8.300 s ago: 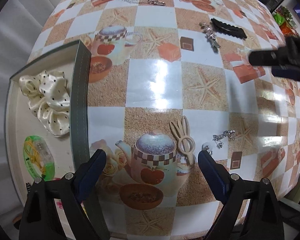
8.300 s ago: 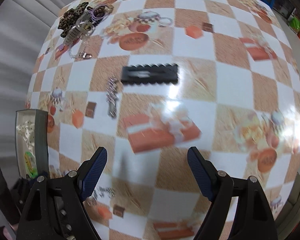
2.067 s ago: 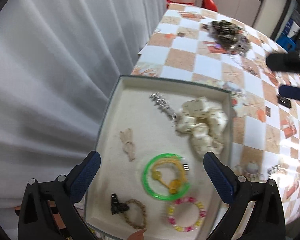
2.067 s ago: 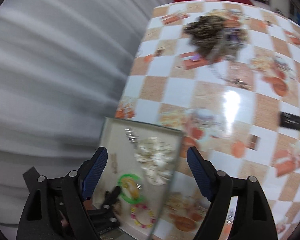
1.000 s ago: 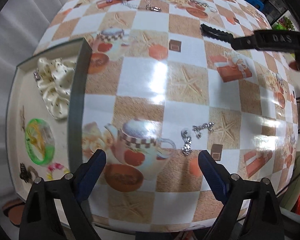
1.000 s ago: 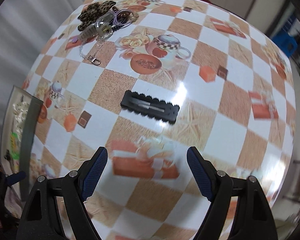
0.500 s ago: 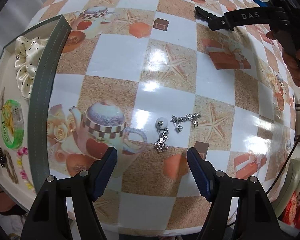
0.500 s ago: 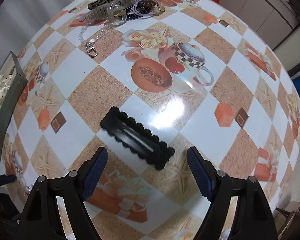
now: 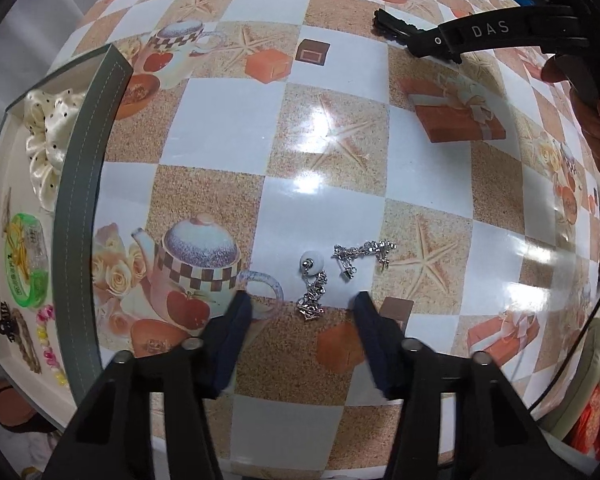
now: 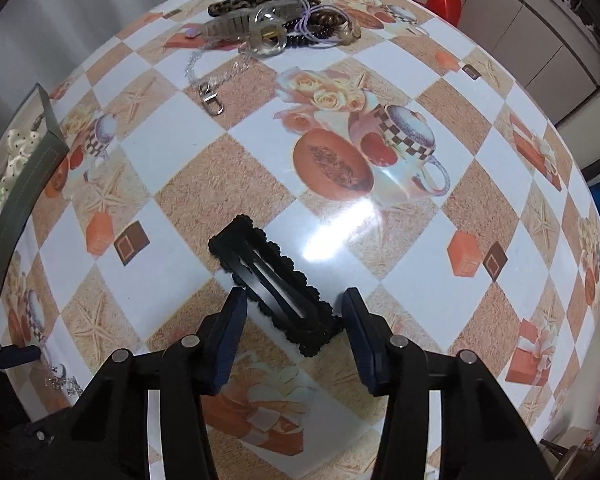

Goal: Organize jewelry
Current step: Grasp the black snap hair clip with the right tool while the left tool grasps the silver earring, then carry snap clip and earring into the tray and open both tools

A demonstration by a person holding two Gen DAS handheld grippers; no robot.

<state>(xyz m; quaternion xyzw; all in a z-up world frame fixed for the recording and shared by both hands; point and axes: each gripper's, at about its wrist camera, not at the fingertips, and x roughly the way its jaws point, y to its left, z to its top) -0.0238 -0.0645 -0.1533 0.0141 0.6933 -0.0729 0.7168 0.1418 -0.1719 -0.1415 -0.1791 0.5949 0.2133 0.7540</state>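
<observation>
Lying between right tool [image 10: 294, 300] tips: black hair clip [image 10: 274, 288].

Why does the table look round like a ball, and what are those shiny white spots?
Left wrist view: the fisheye lens bulges the flat table, and lamp glare shines on it above the silver earrings. Right wrist view: same bulge, with glare just beyond the sharp black hair clip.

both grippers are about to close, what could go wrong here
The black hair clip lies flat and diagonal between the open right gripper, so it may skid or twist. The left gripper straddles only one silver earring; the second earring lies beyond and could be nudged.
</observation>
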